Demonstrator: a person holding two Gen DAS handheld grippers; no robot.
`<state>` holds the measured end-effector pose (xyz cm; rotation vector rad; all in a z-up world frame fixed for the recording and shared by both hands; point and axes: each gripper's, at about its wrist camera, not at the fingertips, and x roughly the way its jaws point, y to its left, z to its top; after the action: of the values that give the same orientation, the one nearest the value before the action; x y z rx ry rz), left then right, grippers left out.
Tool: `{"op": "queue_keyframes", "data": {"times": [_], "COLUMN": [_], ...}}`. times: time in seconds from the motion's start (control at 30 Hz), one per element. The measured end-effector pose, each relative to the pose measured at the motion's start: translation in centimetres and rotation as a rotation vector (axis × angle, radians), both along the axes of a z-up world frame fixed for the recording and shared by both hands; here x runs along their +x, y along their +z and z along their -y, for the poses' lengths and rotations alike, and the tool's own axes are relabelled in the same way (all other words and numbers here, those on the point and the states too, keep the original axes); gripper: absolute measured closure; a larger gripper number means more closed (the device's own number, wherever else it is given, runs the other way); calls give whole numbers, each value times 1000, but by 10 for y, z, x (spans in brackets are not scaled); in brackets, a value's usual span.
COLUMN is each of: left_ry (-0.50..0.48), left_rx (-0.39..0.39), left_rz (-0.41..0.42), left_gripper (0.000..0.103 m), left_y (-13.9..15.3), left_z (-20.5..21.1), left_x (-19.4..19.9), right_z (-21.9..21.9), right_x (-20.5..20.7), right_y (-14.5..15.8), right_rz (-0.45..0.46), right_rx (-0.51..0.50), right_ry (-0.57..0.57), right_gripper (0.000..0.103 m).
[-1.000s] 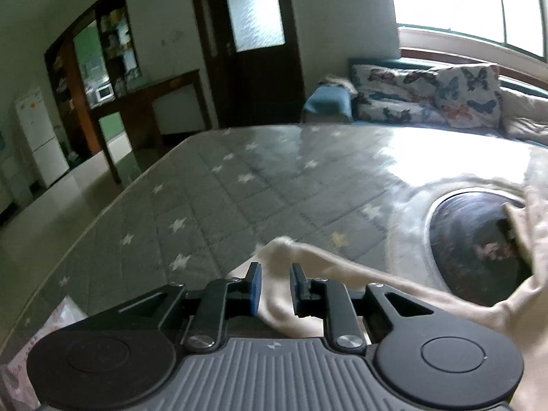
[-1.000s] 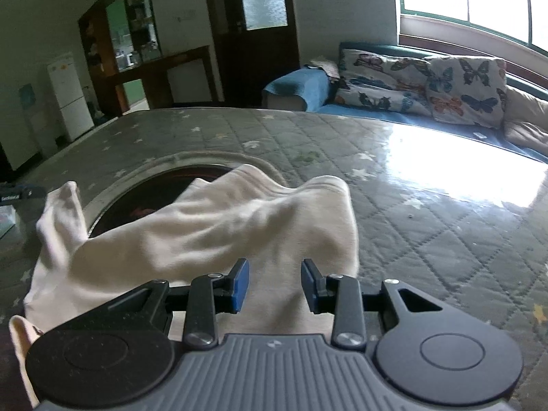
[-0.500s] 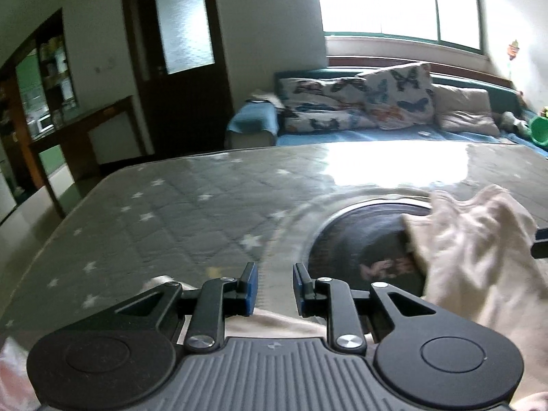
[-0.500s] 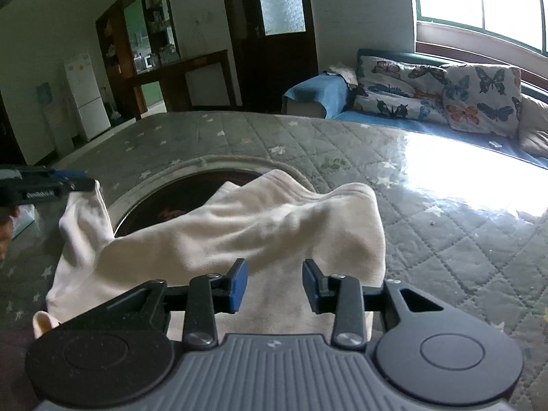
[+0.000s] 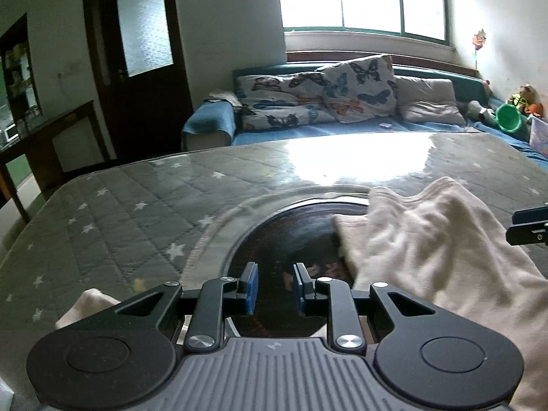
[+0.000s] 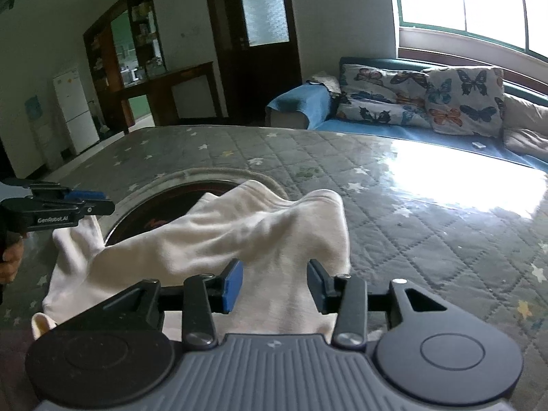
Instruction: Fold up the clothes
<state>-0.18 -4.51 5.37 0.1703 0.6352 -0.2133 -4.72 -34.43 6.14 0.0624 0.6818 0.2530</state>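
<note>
Where a second before a fold of the cream garment (image 6: 239, 239) had sat between the left gripper's (image 5: 273, 289) fingers, it now lay loose on the tabletop (image 6: 428, 212), draped partly over the dark round inset (image 5: 284, 236) in the quilted, star-patterned cover. Its bulk was heaped in soft ridges in front of the right gripper (image 6: 274, 286), and one narrow end trailed off toward the left gripper, a small corner of it showing just beside that tool's body in the left wrist view. The left gripper had let go and swung round over that second: its blue-padded fingers (image 5: 251, 287) stood a little apart with only the dark inset showing between them and no cloth in the gap. I took that to mean one fold or spread had just been finished and the left hand was free to find a new hold. The right gripper's fingers (image 6: 233, 284) were wider apart than half a second earlier and held nothing, though the cloth lay directly beyond and beneath the gap, so whether the pads touched it I could not tell. Seen from the right wrist, the left gripper hung level above the trailing end at the left edge, its tips pointing across toward the heap, with a bit of the person's hand (image 6: 12, 260) below it. Both tools pointed roughly toward the sofa (image 6: 411, 109) under the window
</note>
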Motion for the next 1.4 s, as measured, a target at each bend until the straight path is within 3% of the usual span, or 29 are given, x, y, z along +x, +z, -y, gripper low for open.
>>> {"op": "queue_keyframes", "data": {"times": [0.57, 0.87, 1.17, 1.4], "left_ry": [-101, -123, -139, -131], "left_rx": [-15, -22, -37, -42], "left_rz": [-48, -59, -74, -87], "left_gripper": [72, 70, 66, 66], "left_y": [-14, -17, -20, -22], "left_z": [38, 47, 52, 50], "left_x": [0, 3, 7, 15], "right_z": [37, 35, 37, 28], "right_x": [-1, 6, 17, 28], "right_y": [-18, -27, -28, -27], "right_rz": [-41, -61, -63, -65], "right_rx": [-69, -72, -29, 25], "right_ry": [-152, -148, -163, -113], "right_gripper": [60, 60, 60, 60]}}
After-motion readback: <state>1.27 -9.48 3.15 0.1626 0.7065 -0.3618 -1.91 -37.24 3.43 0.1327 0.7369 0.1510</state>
